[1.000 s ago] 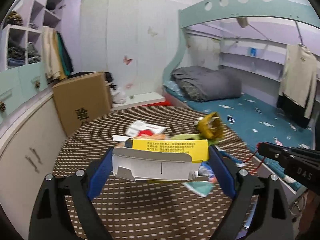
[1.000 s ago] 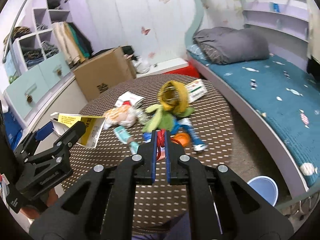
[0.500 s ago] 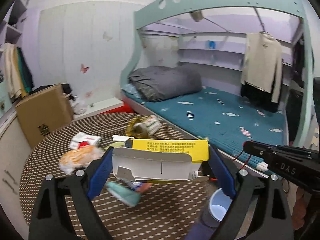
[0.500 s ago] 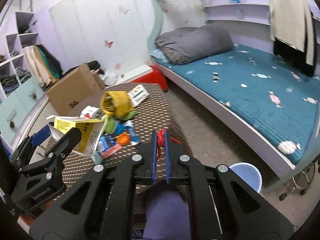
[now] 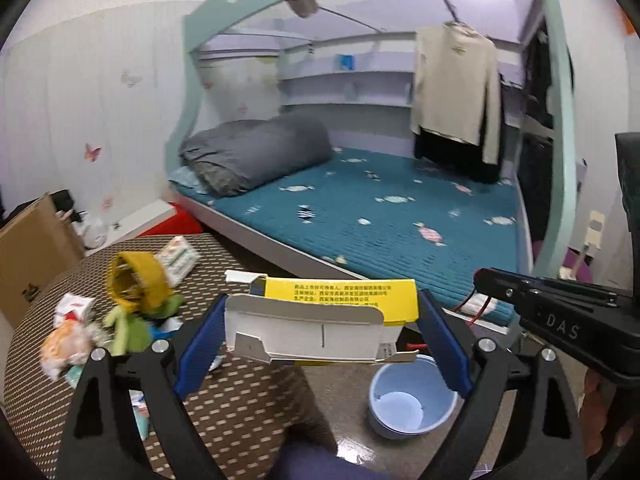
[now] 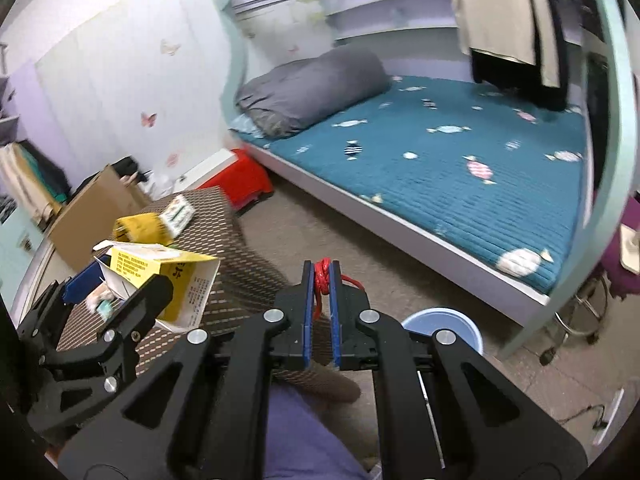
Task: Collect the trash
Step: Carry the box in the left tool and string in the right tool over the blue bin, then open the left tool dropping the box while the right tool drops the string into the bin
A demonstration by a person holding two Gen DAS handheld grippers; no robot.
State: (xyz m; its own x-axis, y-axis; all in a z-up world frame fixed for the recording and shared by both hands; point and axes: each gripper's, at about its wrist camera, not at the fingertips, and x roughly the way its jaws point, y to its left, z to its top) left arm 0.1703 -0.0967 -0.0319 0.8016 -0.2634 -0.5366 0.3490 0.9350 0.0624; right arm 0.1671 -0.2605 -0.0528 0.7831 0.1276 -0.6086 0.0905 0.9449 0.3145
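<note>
My left gripper [image 5: 320,304] is shut on an opened yellow and white carton [image 5: 320,328], which spans its blue pads. It hangs past the table's right edge, above a pale blue bin [image 5: 412,396] on the floor. My right gripper [image 6: 322,270] is shut on a knotted red string [image 6: 322,280] and points at the floor, left of the bin [image 6: 444,320]. In the left wrist view its tip [image 5: 482,278] is at the right, string dangling. More trash lies on the table: a yellow wrapper [image 5: 136,280], a green one [image 5: 128,328], an orange bag [image 5: 66,344].
The round table has a brown dotted cloth [image 5: 240,400]. A bed with a teal cover [image 6: 460,160] fills the far side, a red stool [image 6: 240,180] stands by it, and a cardboard box [image 6: 92,208] stands at the left. A person's leg [image 6: 304,440] is below the grippers.
Both grippers have swung right, off the middle of the table towards the bed side. The blue bin has come into view under the left gripper. Both grips are unchanged.
</note>
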